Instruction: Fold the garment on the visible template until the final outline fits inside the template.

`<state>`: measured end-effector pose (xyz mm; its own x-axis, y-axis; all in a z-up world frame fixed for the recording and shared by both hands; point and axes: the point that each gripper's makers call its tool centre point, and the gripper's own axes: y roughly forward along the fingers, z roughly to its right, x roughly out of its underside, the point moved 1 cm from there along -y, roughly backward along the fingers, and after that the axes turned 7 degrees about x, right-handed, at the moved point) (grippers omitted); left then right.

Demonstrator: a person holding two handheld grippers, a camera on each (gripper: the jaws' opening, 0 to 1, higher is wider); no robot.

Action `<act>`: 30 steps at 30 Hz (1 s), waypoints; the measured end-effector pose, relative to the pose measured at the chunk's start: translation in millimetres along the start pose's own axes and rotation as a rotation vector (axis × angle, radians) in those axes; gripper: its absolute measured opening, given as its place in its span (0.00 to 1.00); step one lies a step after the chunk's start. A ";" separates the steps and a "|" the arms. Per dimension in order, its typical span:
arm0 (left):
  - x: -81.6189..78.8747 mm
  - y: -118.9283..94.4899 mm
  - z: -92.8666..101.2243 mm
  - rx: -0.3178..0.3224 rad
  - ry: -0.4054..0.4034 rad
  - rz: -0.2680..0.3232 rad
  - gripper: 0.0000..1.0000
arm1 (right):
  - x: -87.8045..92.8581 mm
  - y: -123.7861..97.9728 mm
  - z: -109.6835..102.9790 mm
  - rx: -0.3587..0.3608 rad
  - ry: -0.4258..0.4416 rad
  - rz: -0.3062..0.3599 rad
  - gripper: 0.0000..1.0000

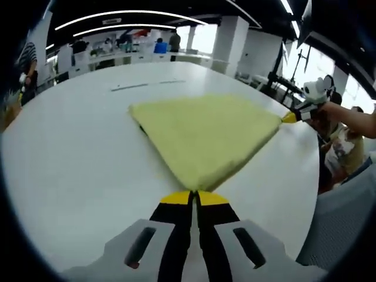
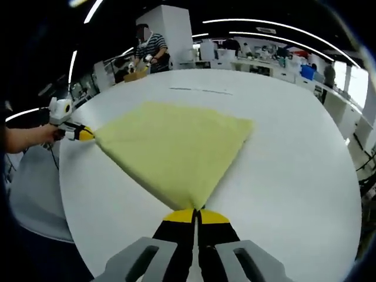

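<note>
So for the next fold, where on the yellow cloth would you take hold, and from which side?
At the corners, coming in low from the table edge. The yellow cloth lies flat on the white table, so only its edges and corners offer a lip. The left tongs and right tongs each already pinch a near corner; I'd keep those grips and carry them toward the far edge.
</note>
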<state>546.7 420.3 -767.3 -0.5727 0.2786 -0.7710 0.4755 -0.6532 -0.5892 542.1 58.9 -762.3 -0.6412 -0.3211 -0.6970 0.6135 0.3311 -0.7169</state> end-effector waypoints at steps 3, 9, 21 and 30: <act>3.8 -1.7 4.1 0.003 -0.001 -0.008 0.00 | 3.2 -3.0 -1.2 -0.001 -0.018 -0.004 0.00; 9.2 -5.1 10.7 0.011 0.014 -0.029 0.00 | 8.1 -7.3 -2.8 -0.002 -0.032 -0.006 0.00; 17.5 -8.1 17.2 0.008 0.019 -0.043 0.00 | 18.4 -12.7 -7.6 -0.014 -0.039 -0.024 0.00; 19.9 -10.4 20.9 0.011 0.028 -0.053 0.00 | 21.6 -15.0 -9.2 -0.022 -0.036 -0.030 0.00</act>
<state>516.4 417.9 -771.5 -0.5781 0.3325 -0.7452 0.4372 -0.6449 -0.6269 514.8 55.2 -766.5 -0.6420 -0.3631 -0.6753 0.5835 0.3399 -0.7375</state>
